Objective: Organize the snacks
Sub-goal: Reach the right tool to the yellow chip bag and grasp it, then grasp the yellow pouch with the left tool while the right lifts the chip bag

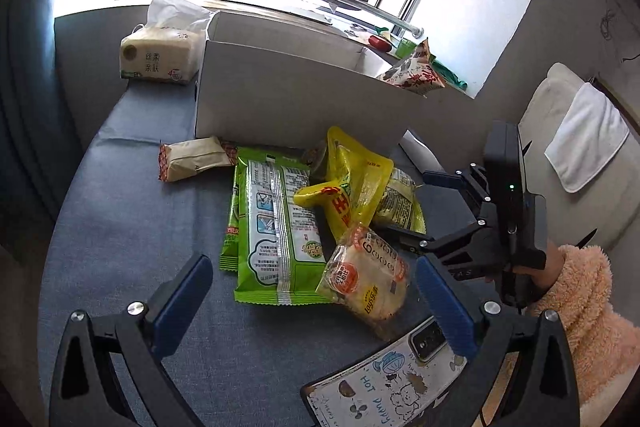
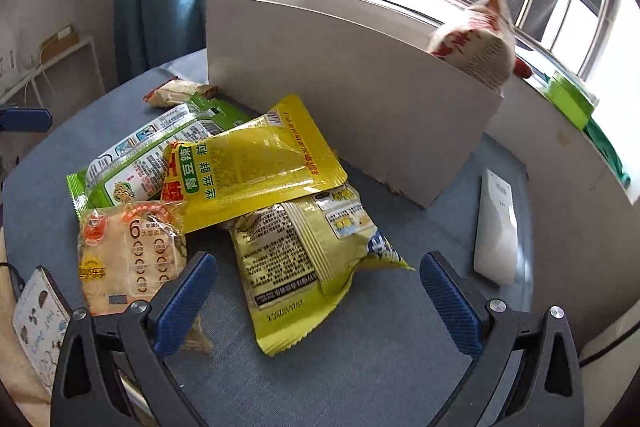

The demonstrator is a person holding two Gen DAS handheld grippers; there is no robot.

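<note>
A pile of snacks lies on the blue tablecloth in front of a white box [image 1: 288, 95] [image 2: 344, 75]. It holds a green pack [image 1: 276, 223] [image 2: 140, 163], a yellow pouch [image 1: 348, 183] [image 2: 256, 163], a yellow-green chip bag [image 2: 304, 259] [image 1: 400, 199], and a clear orange-labelled pack [image 1: 368, 275] [image 2: 128, 255]. A brown bar [image 1: 192, 159] [image 2: 176, 93] lies apart near the box. A red-and-white bag [image 1: 416, 71] [image 2: 476, 47] sticks out of the box. My left gripper [image 1: 314, 303] is open just short of the pile. My right gripper [image 2: 318, 291] [image 1: 420, 211] is open over the chip bag's near end.
A tissue pack [image 1: 160, 55] stands left of the box. A phone in a cartoon case [image 1: 392, 379] [image 2: 36, 315] lies at the near edge. A white flat device [image 2: 496, 231] lies right of the pile. The windowsill behind holds small items.
</note>
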